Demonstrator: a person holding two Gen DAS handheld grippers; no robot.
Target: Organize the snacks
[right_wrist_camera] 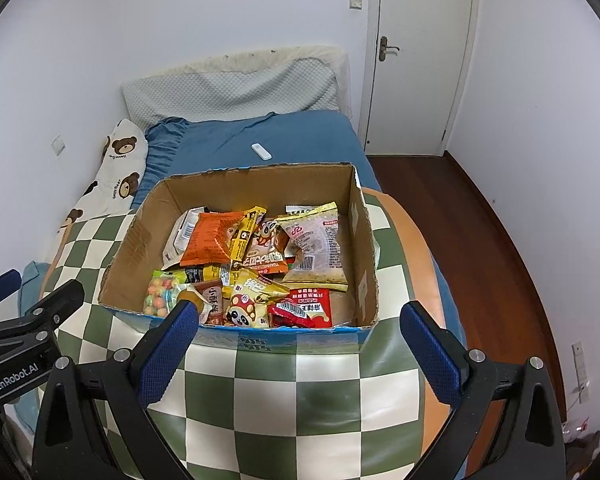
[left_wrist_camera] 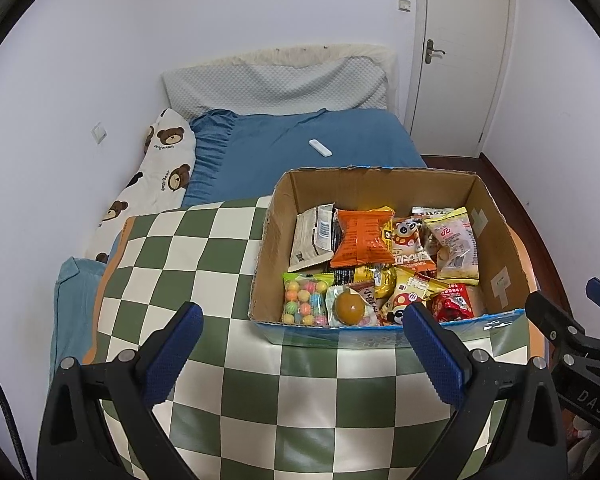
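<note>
While both grippers hover spread wide and hold nothing, the snacks all sit heaped in the cardboard box, centre-right of frame on the checkered cloth. Left gripper low centre, right gripper low centre in its own view. Nothing on the cloth outside the box. Fits snacks gathered in already, or a pile waiting to be sorted out; can't tell which. Any pick: go for a top packet like the orange bag, pinch a sealed edge, lift straight.
</note>
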